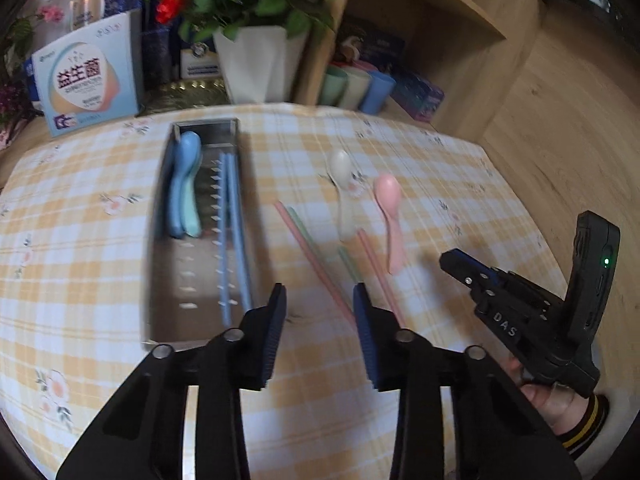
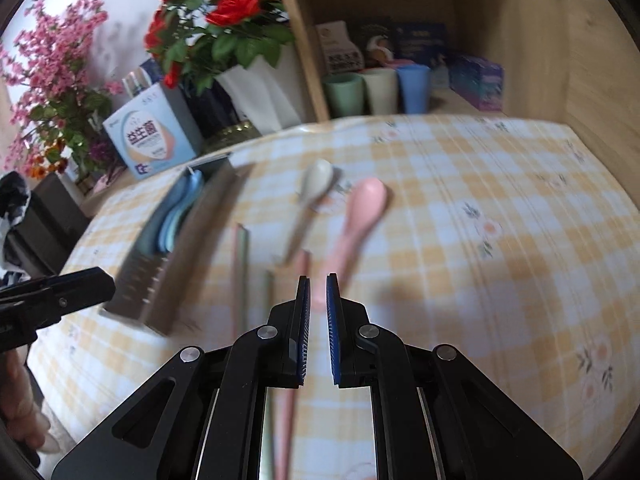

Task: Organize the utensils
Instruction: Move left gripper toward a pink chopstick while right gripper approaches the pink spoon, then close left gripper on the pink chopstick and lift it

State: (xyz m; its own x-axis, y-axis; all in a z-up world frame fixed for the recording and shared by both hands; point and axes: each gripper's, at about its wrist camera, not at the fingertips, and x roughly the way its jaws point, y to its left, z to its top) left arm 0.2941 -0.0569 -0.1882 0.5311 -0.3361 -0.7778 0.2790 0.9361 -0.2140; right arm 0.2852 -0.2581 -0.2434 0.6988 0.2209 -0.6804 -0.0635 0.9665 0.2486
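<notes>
Mid-table, right of the metal tray (image 1: 160, 216): white spoon (image 1: 340, 168), pink spoon (image 1: 388, 196), and pink and green chopsticks (image 1: 308, 252) lie loose on the cloth. Blue spoons (image 1: 186, 184) and blue chopsticks (image 1: 232, 216) are already in the tray. My left gripper (image 1: 320, 300) is wide open and empty. My right gripper (image 2: 318, 292) is nearly closed and empty, over the pink spoon's handle. Risks: narrow gap bumps the handle; thin chopsticks roll or cross; views are blurred.
</notes>
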